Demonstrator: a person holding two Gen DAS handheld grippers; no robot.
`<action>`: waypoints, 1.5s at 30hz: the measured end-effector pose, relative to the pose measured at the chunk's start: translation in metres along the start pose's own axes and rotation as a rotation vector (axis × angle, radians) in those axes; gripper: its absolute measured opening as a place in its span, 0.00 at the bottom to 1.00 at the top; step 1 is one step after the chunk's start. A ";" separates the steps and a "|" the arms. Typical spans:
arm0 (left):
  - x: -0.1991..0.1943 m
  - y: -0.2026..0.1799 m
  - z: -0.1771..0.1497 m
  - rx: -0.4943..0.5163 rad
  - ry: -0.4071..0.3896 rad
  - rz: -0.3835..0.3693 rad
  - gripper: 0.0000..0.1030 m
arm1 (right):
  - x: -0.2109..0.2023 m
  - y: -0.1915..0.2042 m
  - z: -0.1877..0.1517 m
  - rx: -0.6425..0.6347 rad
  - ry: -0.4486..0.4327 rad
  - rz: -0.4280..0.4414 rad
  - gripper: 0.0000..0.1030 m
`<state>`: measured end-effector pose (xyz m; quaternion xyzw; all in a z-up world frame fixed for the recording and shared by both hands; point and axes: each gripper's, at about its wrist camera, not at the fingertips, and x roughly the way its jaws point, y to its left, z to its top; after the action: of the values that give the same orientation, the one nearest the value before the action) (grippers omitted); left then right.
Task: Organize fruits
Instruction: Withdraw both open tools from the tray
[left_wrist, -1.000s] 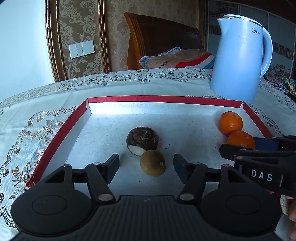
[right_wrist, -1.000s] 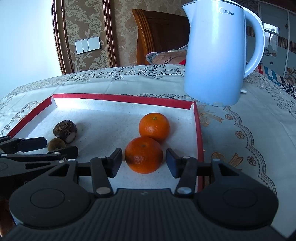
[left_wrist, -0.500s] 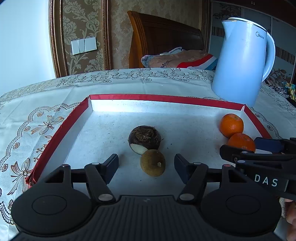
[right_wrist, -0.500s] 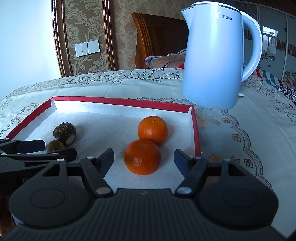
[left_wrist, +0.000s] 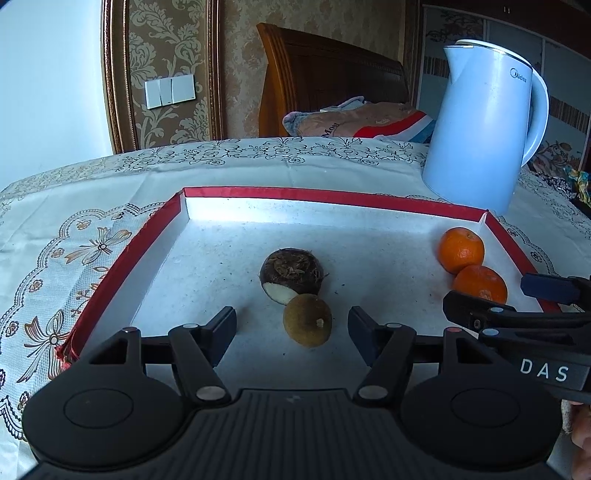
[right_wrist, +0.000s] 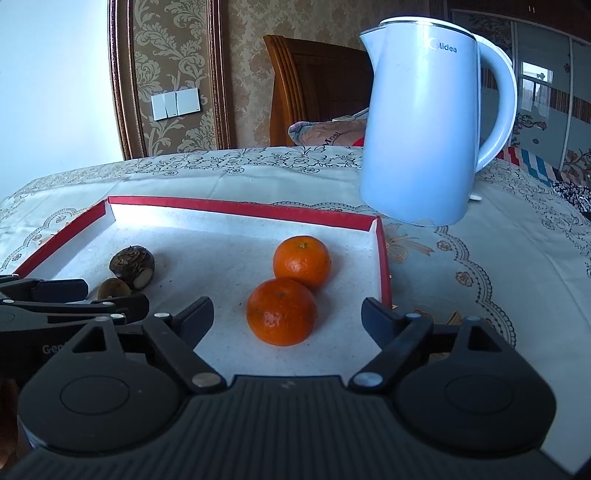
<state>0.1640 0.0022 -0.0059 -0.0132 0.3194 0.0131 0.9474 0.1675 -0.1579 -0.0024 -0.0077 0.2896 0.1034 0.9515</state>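
We hold the right gripper (right_wrist: 287, 319) with jaws just opening wide around the near orange (right_wrist: 281, 312), untouched, low in frame inside the tray (right_wrist: 240, 209). Our left gripper (left_wrist: 291, 328) gapes around the brown fruit (left_wrist: 307, 319), likewise freed, keeping the kinds grouped.

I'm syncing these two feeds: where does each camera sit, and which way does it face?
Left wrist: on the left gripper, facing a brown fruit in the tray; right gripper at right.
Right wrist: on the right gripper, open, facing the near orange; left gripper at left.
Shared: tray, fruits, kettle.
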 end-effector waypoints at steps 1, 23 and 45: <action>0.000 0.000 0.000 0.002 0.000 0.000 0.65 | 0.000 0.000 0.000 -0.001 0.000 0.001 0.84; -0.012 -0.001 -0.006 0.017 -0.023 -0.006 0.65 | -0.020 0.003 -0.011 -0.015 -0.025 0.019 0.89; -0.027 0.011 -0.011 -0.028 -0.032 0.004 0.65 | -0.030 -0.004 -0.014 0.031 -0.057 0.052 0.92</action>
<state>0.1352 0.0128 0.0013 -0.0258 0.3042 0.0196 0.9521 0.1364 -0.1686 0.0020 0.0176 0.2639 0.1239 0.9564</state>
